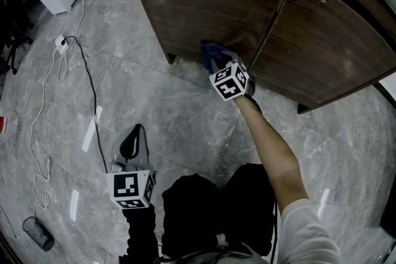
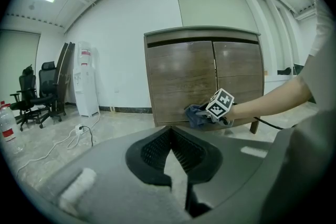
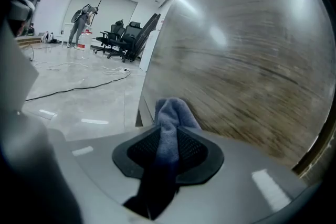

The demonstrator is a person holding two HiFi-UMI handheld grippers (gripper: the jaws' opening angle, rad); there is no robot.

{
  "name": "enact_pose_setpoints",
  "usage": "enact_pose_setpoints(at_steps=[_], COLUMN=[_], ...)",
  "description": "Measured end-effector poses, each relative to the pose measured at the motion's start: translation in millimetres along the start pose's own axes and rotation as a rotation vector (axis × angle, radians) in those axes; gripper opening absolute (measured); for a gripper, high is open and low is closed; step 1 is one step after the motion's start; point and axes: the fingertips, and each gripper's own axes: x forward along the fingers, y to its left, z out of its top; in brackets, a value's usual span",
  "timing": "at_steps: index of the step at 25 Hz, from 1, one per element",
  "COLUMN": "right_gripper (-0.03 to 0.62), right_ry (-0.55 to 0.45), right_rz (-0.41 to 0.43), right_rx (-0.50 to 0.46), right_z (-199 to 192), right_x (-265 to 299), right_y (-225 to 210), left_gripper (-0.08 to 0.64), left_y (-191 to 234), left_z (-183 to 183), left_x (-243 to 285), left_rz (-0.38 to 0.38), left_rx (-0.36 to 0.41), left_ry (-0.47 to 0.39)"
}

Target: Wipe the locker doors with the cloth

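While the right gripper [image 3: 169,145] pinches the blue cloth [image 3: 172,110] against the left locker door [image 1: 210,3], the left gripper [image 2: 171,139] hangs well apart. Its jaws are pressed together, empty.

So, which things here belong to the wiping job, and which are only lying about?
For the job:
cloth, clamped in the right gripper
locker doors

Not part of it:
power strip and cable on the floor
water dispenser
office chairs
left gripper, shut and empty, away from the locker
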Motion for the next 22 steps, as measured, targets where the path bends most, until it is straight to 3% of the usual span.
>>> enact_pose_setpoints(at_steps=[14,22], right_gripper=[0.100,0.098], right_ry=[-0.111,-0.196], right_rz=[-0.030,-0.069], right_rx=[-0.025,-0.042], right_z=[70.6,130.2], right_x=[-32.1,-61.9], right_y=[-20.3,-39.9], left_gripper=[0.000,0.000], left_y=[-2.9,-3.0], left_z=[7.2,14.2], left_x=[1.9,2.0], left_rz=[-0.008,-0.004], left_rx=[-0.012,-0.017], left_ry=[-0.014,-0.023])
